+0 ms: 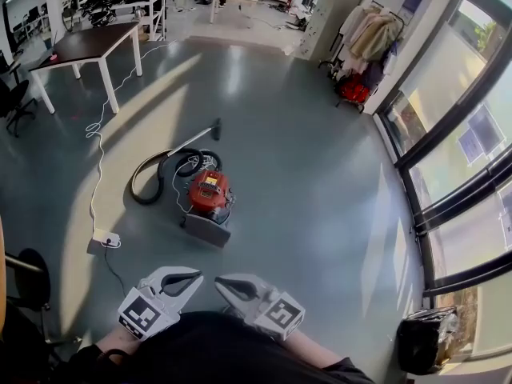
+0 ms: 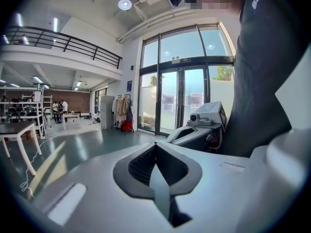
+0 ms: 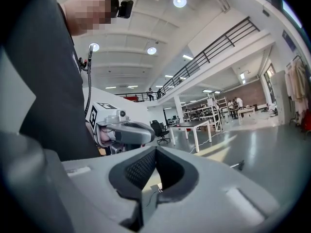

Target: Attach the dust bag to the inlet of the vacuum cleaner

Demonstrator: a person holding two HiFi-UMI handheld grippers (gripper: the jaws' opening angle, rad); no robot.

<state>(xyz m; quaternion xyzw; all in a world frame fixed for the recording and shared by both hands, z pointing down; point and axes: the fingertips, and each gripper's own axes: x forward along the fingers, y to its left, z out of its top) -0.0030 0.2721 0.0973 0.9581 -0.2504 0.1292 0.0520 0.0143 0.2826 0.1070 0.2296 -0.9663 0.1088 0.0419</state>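
The red vacuum cleaner [image 1: 210, 194] stands on the grey floor a few steps ahead, its black hose [image 1: 160, 166] coiled to its left. A flat grey piece [image 1: 207, 230] lies against its near side; I cannot tell whether this is the dust bag. My left gripper [image 1: 194, 278] and right gripper [image 1: 222, 283] are held close to my body, tips pointing toward each other. Both are shut with nothing between the jaws. The left gripper view shows its closed jaws [image 2: 156, 145] and the right gripper [image 2: 194, 132] beyond. The right gripper view shows its closed jaws [image 3: 155, 149] and the left gripper [image 3: 124, 130].
A white power strip [image 1: 106, 238] with a cable lies left of the vacuum. A dark table [image 1: 88, 45] stands far left, a clothes rack [image 1: 368, 42] at the far right. Windows line the right wall. A black bag [image 1: 428, 338] sits at the lower right, a chair [image 1: 28, 282] at the lower left.
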